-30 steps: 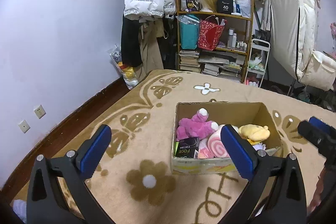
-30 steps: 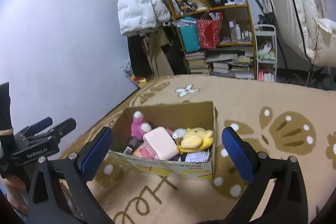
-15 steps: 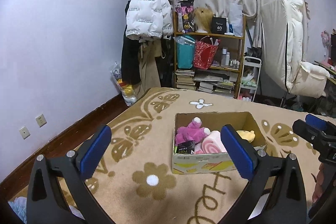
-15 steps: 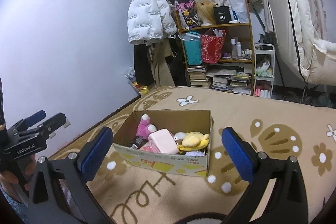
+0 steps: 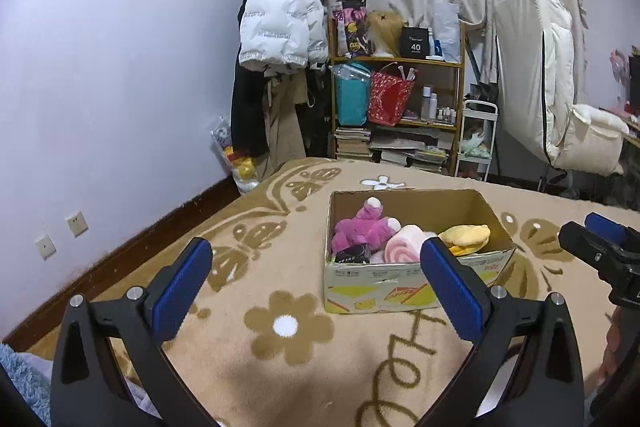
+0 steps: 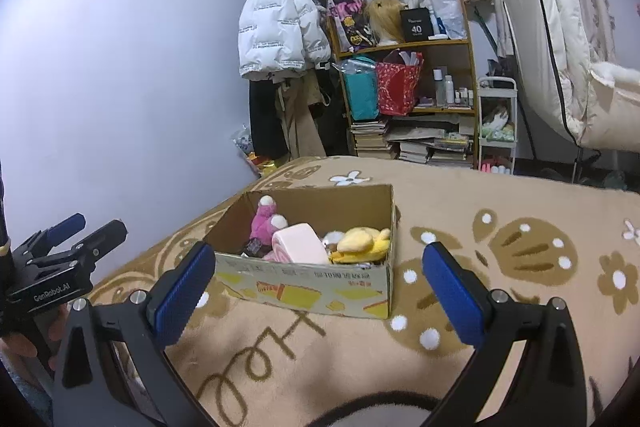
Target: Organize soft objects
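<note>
An open cardboard box (image 5: 416,291) (image 6: 304,285) stands on a tan flowered blanket. In it lie a magenta plush toy (image 5: 362,227) (image 6: 266,221), a pink roll cushion (image 5: 404,247) (image 6: 298,243), a yellow plush (image 5: 466,237) (image 6: 362,241) and a small black packet (image 5: 352,254). My left gripper (image 5: 316,281) is open and empty, held back from the box's near left side. My right gripper (image 6: 318,283) is open and empty, in front of the box. Each gripper shows at the other view's edge.
The blanket (image 5: 280,327) covers a bed. Behind it stand a wooden shelf (image 5: 396,107) with bags and books, hanging coats (image 5: 280,27), a white trolley (image 6: 496,123) and a white padded chair (image 5: 560,99). A wall (image 5: 100,87) runs along the left.
Both grippers have drawn back and tilted up, so the box looks smaller and farther and more of the room shows. Both stayed open and empty.
</note>
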